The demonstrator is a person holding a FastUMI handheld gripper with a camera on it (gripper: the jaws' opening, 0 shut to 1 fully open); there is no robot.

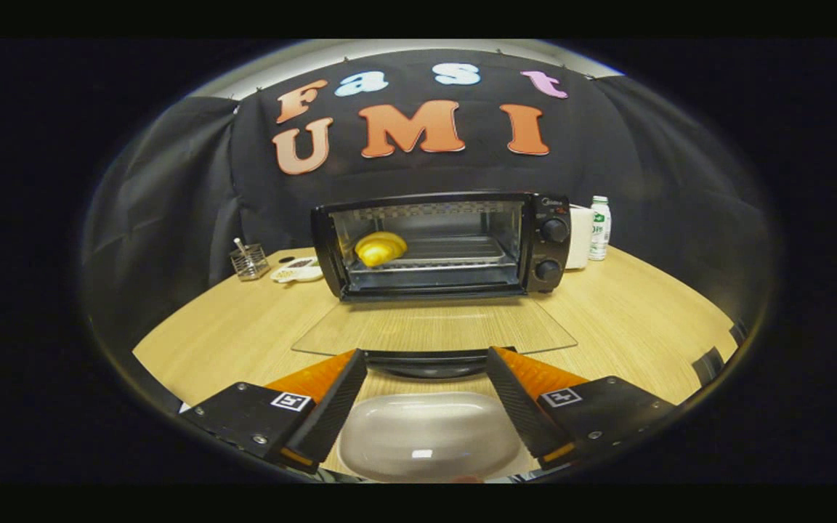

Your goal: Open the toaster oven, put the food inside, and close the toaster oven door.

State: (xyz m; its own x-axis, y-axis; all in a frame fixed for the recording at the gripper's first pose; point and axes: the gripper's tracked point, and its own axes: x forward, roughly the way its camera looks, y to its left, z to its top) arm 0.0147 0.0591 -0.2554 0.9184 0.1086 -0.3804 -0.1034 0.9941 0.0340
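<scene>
Bread [381,248] sits on the rack inside the toaster oven [442,245], toward its left side, and the glass door [433,328] lies folded down flat over the surface [229,327]. I see my hand-held gripper [427,357] with its fingers spread apart at the door's dark handle [427,361], gripping nothing. A white plate [429,434] lies between the fingers, near me. Behind the oven's right side stands a bottle [599,227].

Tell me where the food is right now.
The yellow food sits on the rack inside the open toaster oven, toward its left side, beyond the lowered glass door and the open tool.
</scene>
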